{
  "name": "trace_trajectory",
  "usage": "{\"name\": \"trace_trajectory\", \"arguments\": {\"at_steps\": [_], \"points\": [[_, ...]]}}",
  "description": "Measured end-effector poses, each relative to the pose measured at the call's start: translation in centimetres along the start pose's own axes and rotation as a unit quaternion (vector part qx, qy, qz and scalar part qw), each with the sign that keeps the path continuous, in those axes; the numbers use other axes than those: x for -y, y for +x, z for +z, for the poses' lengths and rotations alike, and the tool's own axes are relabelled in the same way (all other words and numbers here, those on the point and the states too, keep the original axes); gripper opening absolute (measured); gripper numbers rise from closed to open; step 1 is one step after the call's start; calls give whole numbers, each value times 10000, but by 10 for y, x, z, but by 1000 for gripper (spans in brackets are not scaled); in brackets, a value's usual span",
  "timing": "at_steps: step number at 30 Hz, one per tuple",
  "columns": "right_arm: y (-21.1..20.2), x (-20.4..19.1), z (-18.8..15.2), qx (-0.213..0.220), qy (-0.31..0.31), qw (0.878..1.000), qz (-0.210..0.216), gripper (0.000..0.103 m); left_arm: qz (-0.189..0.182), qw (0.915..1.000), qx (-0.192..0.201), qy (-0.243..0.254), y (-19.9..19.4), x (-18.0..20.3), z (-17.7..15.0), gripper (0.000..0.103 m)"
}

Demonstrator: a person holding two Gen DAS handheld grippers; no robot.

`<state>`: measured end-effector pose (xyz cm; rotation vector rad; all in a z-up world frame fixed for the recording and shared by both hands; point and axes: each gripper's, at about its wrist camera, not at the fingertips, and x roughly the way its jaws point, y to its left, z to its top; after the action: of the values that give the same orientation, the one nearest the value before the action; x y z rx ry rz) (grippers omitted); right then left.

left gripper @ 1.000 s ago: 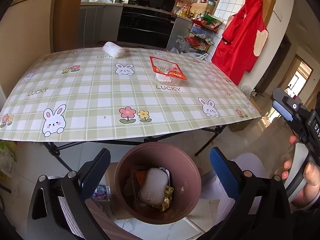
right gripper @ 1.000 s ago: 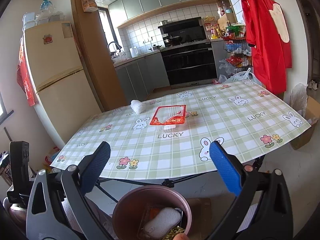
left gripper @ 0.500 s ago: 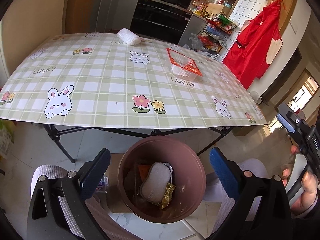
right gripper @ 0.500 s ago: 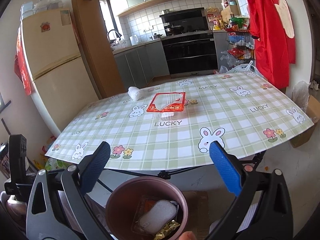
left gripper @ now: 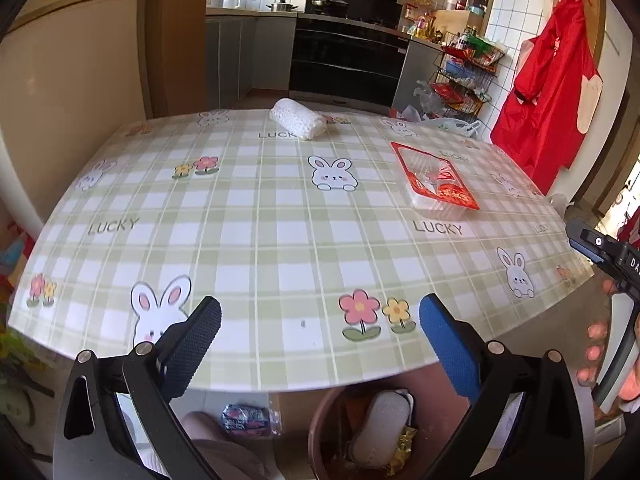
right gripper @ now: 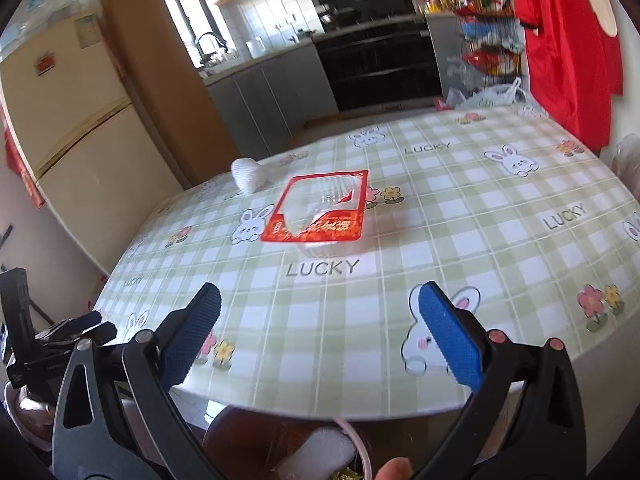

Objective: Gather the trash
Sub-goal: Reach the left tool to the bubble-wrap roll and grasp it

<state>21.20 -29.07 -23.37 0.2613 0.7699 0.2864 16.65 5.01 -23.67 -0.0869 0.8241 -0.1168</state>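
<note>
Now both grippers hover empty at the near edge of the table (left gripper: pixel 256 208), jaws spread wide. The red-rimmed clear plastic tray (right gripper: pixel 320 212) lies straight ahead of the right gripper (right gripper: pixel 318 332), its long axis running away from the fingers, roughly in line with them. From the left gripper (left gripper: pixel 320 340) it sits far off to the right, so the right looks nearer. A white foam roll (left gripper: pixel 298 123) waits at the far edge; the brown bin (left gripper: pixel 332 432) stands below.
</note>
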Motion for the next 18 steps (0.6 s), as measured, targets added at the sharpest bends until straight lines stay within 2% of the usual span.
{"name": "trace_trajectory", "arguments": {"at_steps": [4, 6, 10, 14, 17, 18], "points": [[51, 1, 26, -222, -209, 9994, -175, 98, -28, 9998, 39, 173, 31, -4, 47, 97], [79, 4, 37, -317, -150, 9992, -205, 98, -169, 9998, 49, 123, 51, -8, 74, 97], [127, 14, 52, -524, 216, 9981, -225, 97, -199, 9997, 82, 152, 92, -9, 121, 97], [165, 28, 58, -767, 556, 9951, -298, 97, -221, 9996, 86, 132, 135, -11, 153, 97], [178, 40, 57, -902, 899, 9915, -249, 82, -191, 9997, 58, 158, 166, -11, 170, 97], [179, 42, 56, -894, 946, 9912, -245, 82, -223, 9997, 19, 80, 178, -13, 177, 97]]}}
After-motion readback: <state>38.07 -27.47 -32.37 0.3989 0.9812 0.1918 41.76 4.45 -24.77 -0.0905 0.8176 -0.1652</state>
